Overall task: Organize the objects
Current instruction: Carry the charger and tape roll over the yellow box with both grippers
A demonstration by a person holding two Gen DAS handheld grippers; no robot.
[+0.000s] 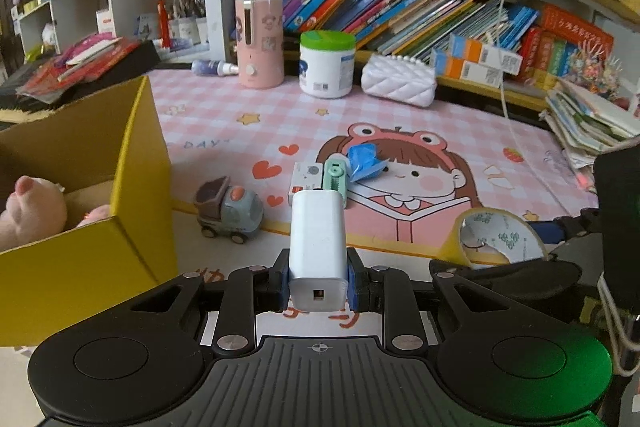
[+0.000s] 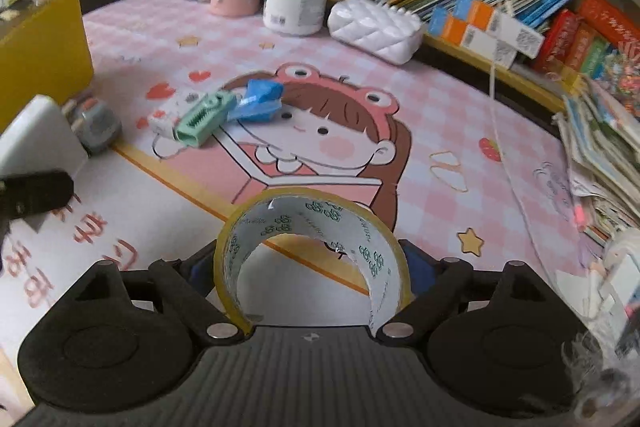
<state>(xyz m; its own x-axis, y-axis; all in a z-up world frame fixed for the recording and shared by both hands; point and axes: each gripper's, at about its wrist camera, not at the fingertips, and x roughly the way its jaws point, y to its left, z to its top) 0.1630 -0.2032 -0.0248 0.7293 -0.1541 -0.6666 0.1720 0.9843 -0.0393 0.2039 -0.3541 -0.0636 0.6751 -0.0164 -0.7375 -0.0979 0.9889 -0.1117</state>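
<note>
- White charger block [image 1: 318, 247]: clamped between left gripper [image 1: 318, 285] pads.
- Tape roll [image 2: 312, 251]: pinched upright between right gripper [image 2: 312, 267] fingers.
- Toy truck [image 1: 228, 213]: ahead-left of left fingers.
- Yellow cardboard box [image 1: 120, 187]: far left, plush pig [image 1: 30, 207] inside.

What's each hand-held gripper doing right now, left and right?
Left hand-held gripper: shut on the white charger block.
Right hand-held gripper: jaws wide, closed on the roll of tape.
</note>
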